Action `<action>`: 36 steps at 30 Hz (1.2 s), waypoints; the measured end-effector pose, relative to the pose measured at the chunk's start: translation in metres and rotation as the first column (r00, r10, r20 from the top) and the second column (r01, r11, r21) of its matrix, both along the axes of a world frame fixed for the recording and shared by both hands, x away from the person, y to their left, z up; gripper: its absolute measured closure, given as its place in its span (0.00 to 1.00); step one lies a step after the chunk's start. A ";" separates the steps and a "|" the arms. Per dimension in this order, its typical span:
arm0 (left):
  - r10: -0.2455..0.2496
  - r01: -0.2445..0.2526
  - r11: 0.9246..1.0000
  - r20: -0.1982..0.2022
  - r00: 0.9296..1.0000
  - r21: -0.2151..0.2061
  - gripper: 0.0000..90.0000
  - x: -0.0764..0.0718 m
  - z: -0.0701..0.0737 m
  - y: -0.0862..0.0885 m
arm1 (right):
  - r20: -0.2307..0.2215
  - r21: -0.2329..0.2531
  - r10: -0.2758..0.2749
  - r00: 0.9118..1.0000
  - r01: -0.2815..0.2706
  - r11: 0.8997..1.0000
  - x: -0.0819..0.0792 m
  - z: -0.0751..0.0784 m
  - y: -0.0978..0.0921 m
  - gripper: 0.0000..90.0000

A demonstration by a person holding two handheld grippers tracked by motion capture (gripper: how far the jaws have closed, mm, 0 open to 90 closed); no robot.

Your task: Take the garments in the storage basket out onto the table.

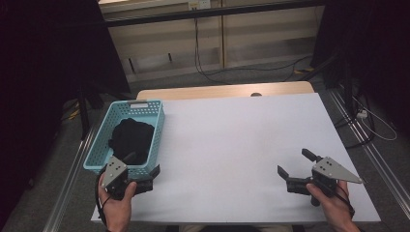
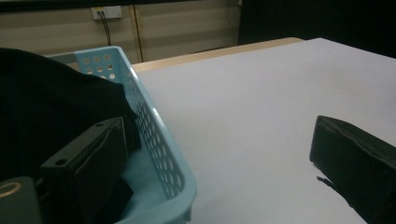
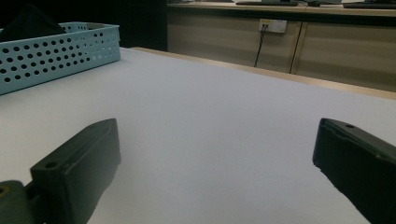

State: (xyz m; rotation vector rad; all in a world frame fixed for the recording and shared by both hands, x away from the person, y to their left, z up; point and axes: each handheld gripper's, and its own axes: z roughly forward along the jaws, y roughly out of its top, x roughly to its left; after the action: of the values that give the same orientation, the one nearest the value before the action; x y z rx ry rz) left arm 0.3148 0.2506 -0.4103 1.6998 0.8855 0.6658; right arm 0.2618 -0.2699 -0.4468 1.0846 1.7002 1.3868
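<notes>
Your left gripper (image 1: pixel 140 176) straddles the basket (image 1: pixel 153 126) wall, jaws wide, empty; black cloth (image 1: pixel 131 137) lies inside. Right gripper (image 1: pixel 296 166) gapes empty over the white table (image 1: pixel 232 140). Wall socket (image 3: pixel 273 25) behind.

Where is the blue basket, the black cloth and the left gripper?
blue basket (image 1: pixel 156 126): high view, on its right wall.
black cloth (image 1: pixel 130 137): high view, middle of the heap inside the basket.
left gripper (image 1: pixel 143 166): high view, midway between its fingertips.
</notes>
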 end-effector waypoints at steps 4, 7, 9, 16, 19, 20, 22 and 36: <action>-0.023 0.023 1.000 -0.030 0.999 0.011 0.04 0.012 0.009 0.003 | -0.005 0.000 0.000 1.000 0.000 1.000 0.001 -0.001 0.000 0.01; -0.026 0.028 0.999 -0.047 0.999 0.035 0.04 0.021 0.013 0.007 | -0.006 -0.004 0.003 1.000 -0.003 1.000 0.002 -0.001 0.002 0.01; -0.004 0.007 0.999 -0.071 0.997 0.033 0.04 0.024 0.015 0.011 | -0.010 -0.008 0.005 1.000 -0.005 1.000 0.002 -0.001 0.002 0.01; 0.021 -0.020 1.000 -0.081 0.996 0.018 0.04 0.039 0.025 0.023 | -0.012 -0.005 0.003 1.000 -0.003 1.000 0.004 -0.001 0.002 0.00; 0.024 -0.023 1.000 -0.071 0.997 0.020 0.05 0.045 0.027 0.026 | -0.015 -0.012 0.007 1.000 -0.007 1.000 0.004 -0.002 0.003 0.00; 0.036 -0.035 0.999 -0.065 0.997 0.022 0.05 0.047 0.028 0.027 | -0.015 -0.012 0.007 1.000 -0.007 1.000 0.004 -0.002 0.003 0.00; 0.050 -0.049 0.999 -0.070 0.996 0.003 0.05 0.051 0.029 0.029 | -0.014 -0.013 0.008 1.000 -0.008 1.000 0.003 -0.002 0.003 0.00; 0.127 -0.119 0.990 -0.123 0.984 0.071 0.06 0.086 0.038 0.036 | -0.020 -0.017 0.009 1.000 -0.009 1.000 0.004 -0.002 0.003 0.00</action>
State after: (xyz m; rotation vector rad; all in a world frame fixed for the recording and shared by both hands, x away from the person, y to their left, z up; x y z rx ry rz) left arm 0.4005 0.2861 -0.3722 1.7707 1.0765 0.6793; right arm 0.2657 -0.2665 -0.4485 1.0859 1.7299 1.3686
